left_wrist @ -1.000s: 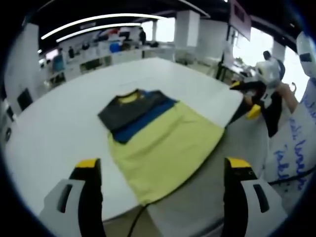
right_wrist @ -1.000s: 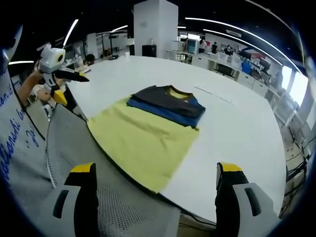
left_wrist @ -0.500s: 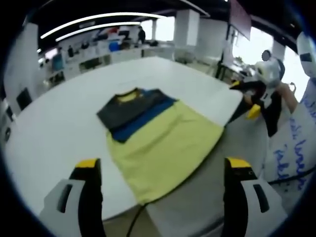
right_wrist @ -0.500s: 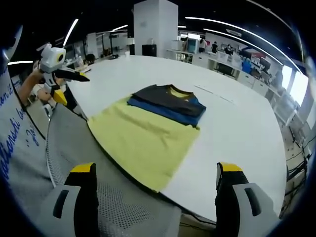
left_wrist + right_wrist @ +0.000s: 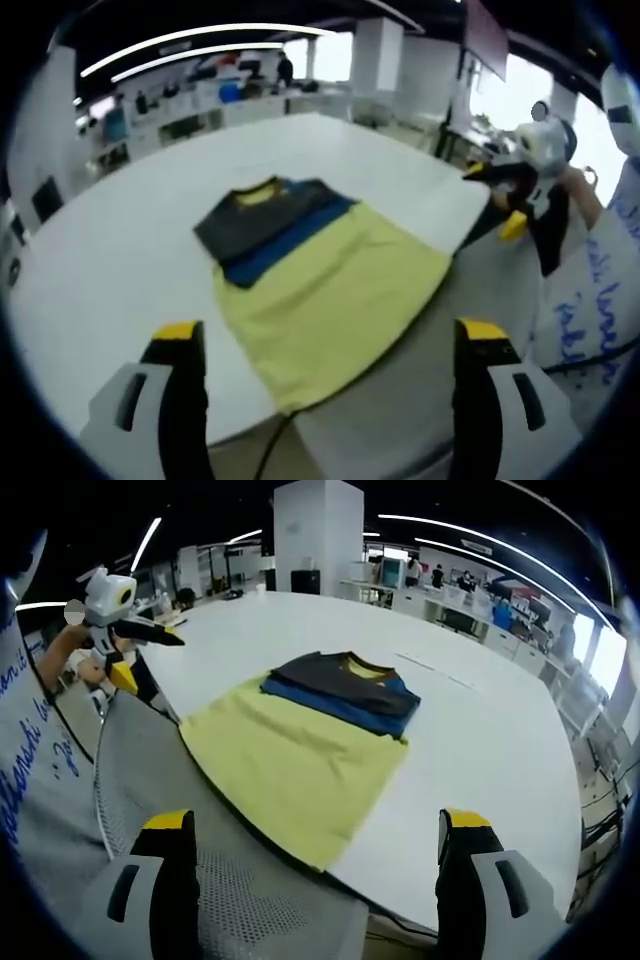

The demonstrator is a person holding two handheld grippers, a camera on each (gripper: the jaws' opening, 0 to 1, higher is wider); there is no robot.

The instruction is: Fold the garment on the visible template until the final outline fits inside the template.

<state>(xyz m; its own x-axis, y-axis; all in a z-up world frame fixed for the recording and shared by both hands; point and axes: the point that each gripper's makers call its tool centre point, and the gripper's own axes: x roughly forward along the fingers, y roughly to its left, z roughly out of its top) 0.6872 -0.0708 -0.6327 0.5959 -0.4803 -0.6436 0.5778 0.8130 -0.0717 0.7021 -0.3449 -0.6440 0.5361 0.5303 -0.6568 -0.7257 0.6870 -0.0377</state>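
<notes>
Lying flat on the table (image 5: 120,230), the garment (image 5: 310,275) sits beyond both grippers' wide-open, empty jaws.

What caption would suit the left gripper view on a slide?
Open left gripper poised over a partly folded yellow, blue and grey garment on a white table.

A large white table (image 5: 500,750) stands in an open office hall. A square white column (image 5: 316,535) rises behind it. Long ceiling light strips (image 5: 190,40) curve overhead, desks (image 5: 450,610) line the far side, and bright windows (image 5: 525,95) glow.
</notes>
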